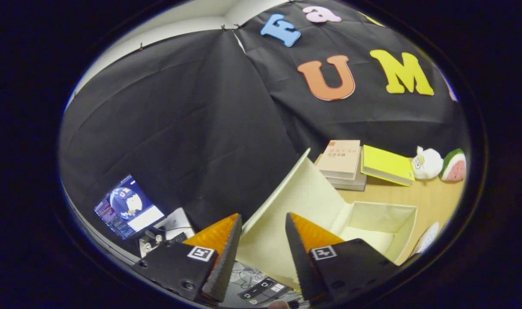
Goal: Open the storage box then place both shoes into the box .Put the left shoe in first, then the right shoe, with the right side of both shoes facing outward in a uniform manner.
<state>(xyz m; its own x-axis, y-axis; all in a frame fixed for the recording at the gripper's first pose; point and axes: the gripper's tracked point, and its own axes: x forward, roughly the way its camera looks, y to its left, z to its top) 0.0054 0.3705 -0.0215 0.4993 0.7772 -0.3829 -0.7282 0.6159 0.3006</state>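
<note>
A cream storage box [405,223] stands on the wooden table just ahead and to the right of my fingers, its inside bare and pale. Its lid [299,193] is swung up and tilted back, and the lid's inner face fills the gap between my fingers. My gripper [263,214] is open, fingers apart on either side of the lid's lower part; I cannot tell whether either one touches it. A white shoe [427,237] peeks in beside the box's right wall, mostly hidden.
Beyond the box lie a stack of books [342,165] and a yellow book [385,165], then a white plush toy [428,163] and a watermelon plush [455,165]. Off the table to the left stand a monitor [128,208] and cabled gear [261,287].
</note>
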